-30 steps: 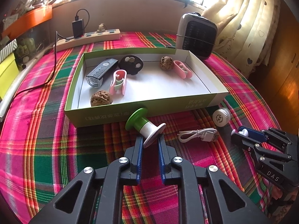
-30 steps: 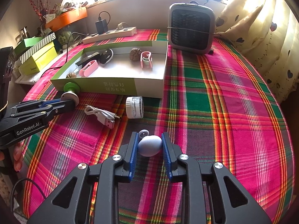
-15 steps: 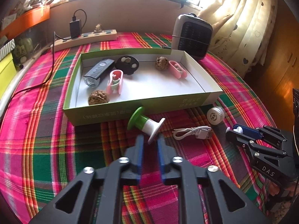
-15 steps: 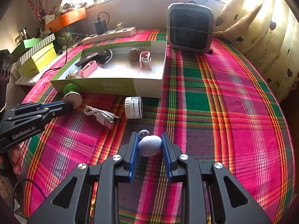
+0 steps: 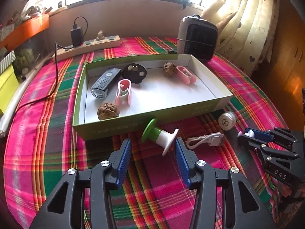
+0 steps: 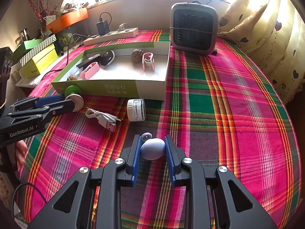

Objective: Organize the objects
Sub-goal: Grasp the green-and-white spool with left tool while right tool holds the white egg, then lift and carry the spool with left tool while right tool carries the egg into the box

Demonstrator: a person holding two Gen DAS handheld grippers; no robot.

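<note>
The green box (image 5: 122, 131) at frame centre holds a black bike light (image 5: 105, 82), a black disc (image 5: 134, 72), two walnuts (image 5: 108, 111), and two pink clips (image 5: 124, 92). Just below it on the plaid counter (image 5: 47, 133) lies a green-white spool (image 5: 159, 135). The left gripper (image 5: 153, 148) is opening, pads clear of the spool. The right gripper (image 6: 152, 148) clamps a bluish egg (image 6: 152, 148) at lower centre.

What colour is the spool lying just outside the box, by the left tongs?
The spool has a green flange and a white core and flange; the left wrist view shows it best.
</note>
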